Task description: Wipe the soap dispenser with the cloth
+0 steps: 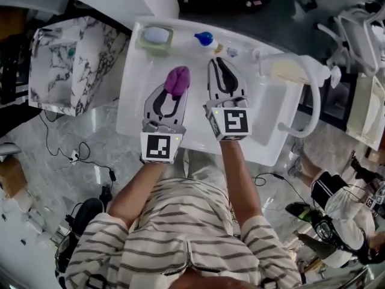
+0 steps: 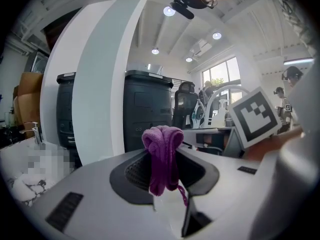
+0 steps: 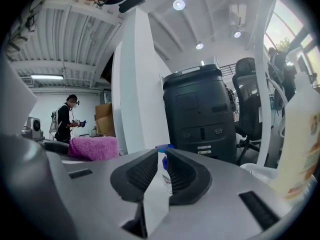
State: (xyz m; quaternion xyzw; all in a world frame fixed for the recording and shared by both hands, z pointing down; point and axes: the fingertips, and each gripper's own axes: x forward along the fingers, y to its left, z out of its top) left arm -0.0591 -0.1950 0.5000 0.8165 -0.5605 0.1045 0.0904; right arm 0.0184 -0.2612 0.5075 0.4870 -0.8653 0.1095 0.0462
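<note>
A small clear soap dispenser with a blue top [image 1: 204, 39] stands at the back of the white sink counter [image 1: 135, 95]. My left gripper [image 1: 175, 91] is shut on a bunched purple cloth [image 1: 178, 80], which sticks up between its jaws [image 2: 162, 144]. My right gripper [image 1: 224, 66] hovers just right of it, its jaws a narrow slit apart with nothing between them. In the right gripper view the dispenser [image 3: 163, 156] shows straight ahead through that slit, beyond the fingertips, and the cloth [image 3: 92, 148] lies off to the left.
A soap dish with a pale blue bar [image 1: 156, 36] sits at the counter's back left. A white curved faucet [image 1: 310, 80] and a cream bottle [image 1: 287, 71] stand at the right. A marble-patterned cabinet [image 1: 72, 65] is left of the sink. A person [image 1: 343, 212] stands at the lower right.
</note>
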